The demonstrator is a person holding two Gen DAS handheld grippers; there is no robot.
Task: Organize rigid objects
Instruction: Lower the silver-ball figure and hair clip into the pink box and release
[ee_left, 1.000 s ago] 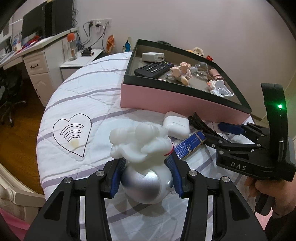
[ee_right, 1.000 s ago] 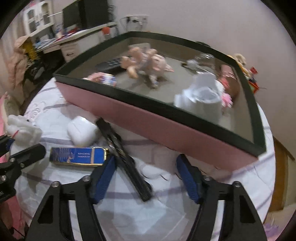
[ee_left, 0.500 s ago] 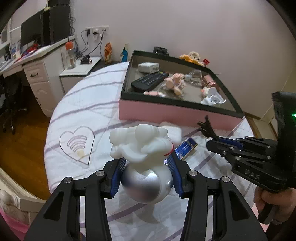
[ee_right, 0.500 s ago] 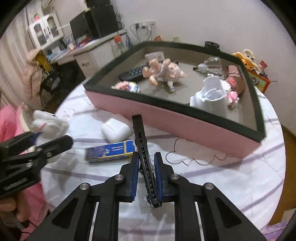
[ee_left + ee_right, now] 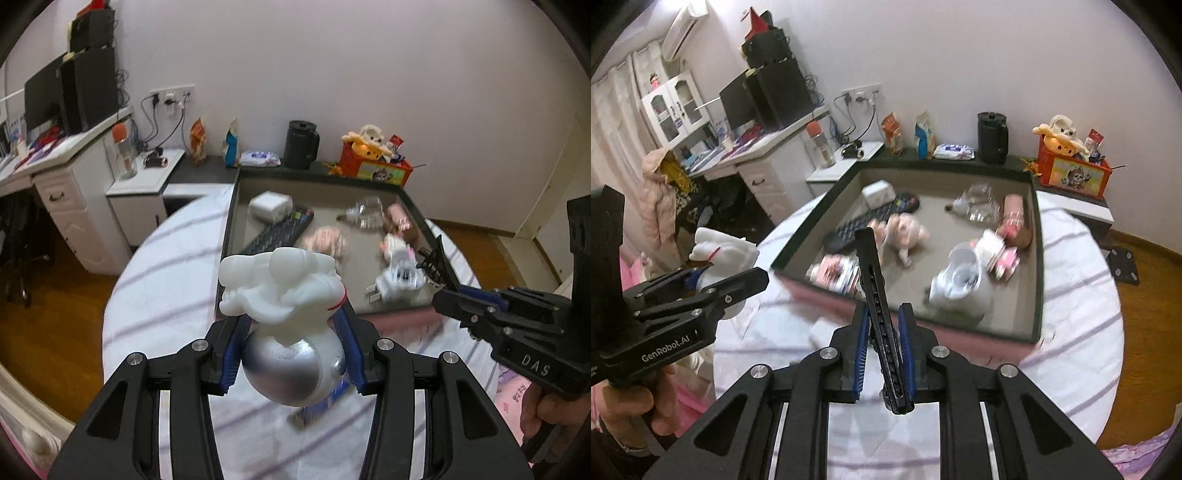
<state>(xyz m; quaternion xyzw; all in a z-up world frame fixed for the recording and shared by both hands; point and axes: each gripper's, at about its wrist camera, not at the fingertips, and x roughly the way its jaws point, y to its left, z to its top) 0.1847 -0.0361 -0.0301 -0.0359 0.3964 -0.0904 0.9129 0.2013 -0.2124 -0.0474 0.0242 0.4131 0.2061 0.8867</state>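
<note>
Round quilted table [image 5: 1071, 295] bears pink box [image 5: 960, 341].

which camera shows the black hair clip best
The right wrist view: the black hair clip runs up the middle of the frame, pinched between the right gripper pads, with its whole toothed length showing. The left wrist view shows only its tip sticking out beyond the right gripper, small at the frame's right side.
</note>
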